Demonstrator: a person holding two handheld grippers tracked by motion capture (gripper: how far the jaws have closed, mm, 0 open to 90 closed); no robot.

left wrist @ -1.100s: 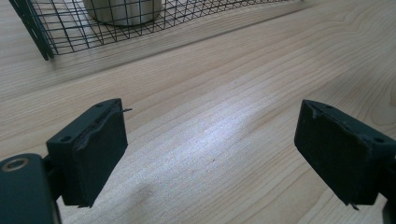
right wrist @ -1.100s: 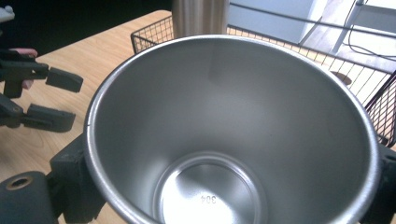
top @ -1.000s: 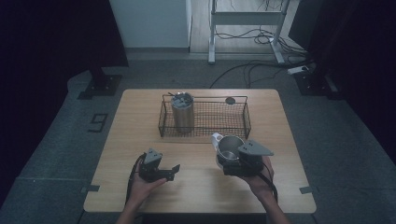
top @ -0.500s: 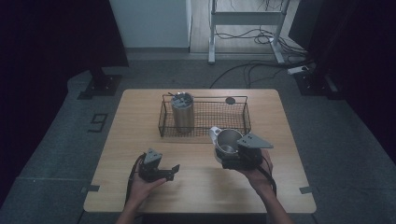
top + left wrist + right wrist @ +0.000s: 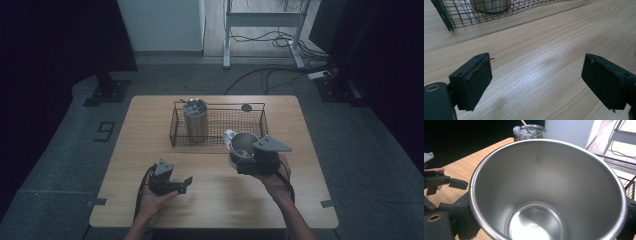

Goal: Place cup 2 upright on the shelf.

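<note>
We grip an open steel cup in our right gripper, jaws clamped on its sides, holding it above the wooden table just in front of the wire basket, at about five o'clock from the lidded tumbler standing in the basket's left end. In the right gripper view the cup's empty interior faces us. At eight o'clock from the cup, our left gripper rests low over the table, jaws parted and grasping nothing.

Open tool above bare table
</note>
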